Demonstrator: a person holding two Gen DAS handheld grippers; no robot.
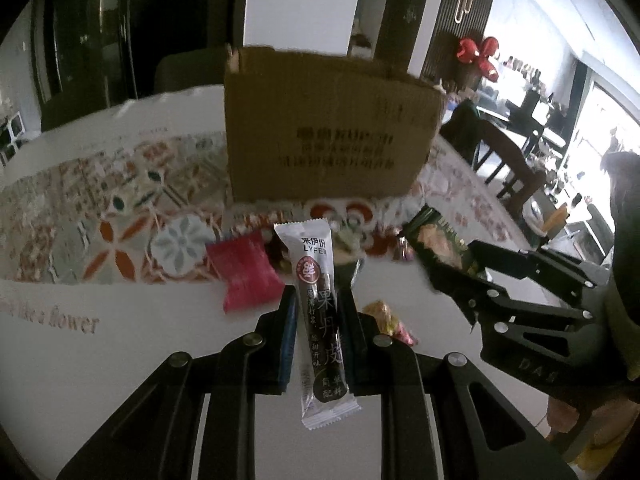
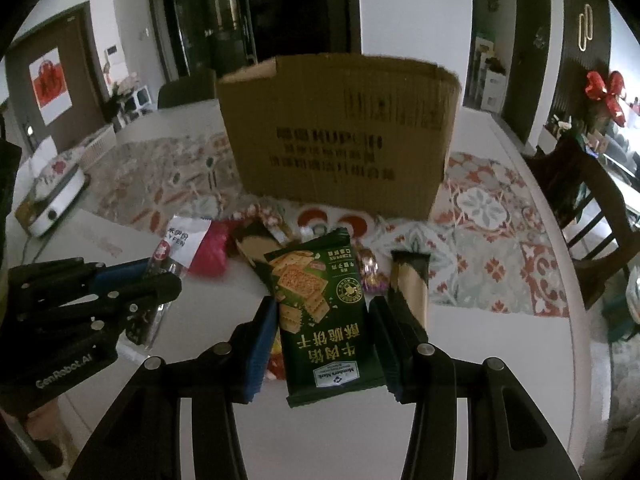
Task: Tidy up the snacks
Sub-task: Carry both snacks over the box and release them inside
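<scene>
Left wrist view: the left hand-held gripper (image 1: pixel 318 320) clamps an upright white snack stick (image 1: pixel 320 312) at lower centre. Right wrist view: the right hand-held gripper (image 2: pixel 324 336) pinches a green cracker packet (image 2: pixel 324 320) at centre, below the cardboard box (image 2: pixel 340 132) on the worktop (image 2: pixel 500 360).

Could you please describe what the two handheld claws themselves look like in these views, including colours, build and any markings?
Both are matte black linkage claws with angular bars joined by round silver pivot bolts. The left claw and the right claw carry blue ribbed pads on the inner finger faces. From the right wrist view, the left claw's body reads "GenRobot.AI" in pale lettering. No cables or sleeves are visible.
</scene>
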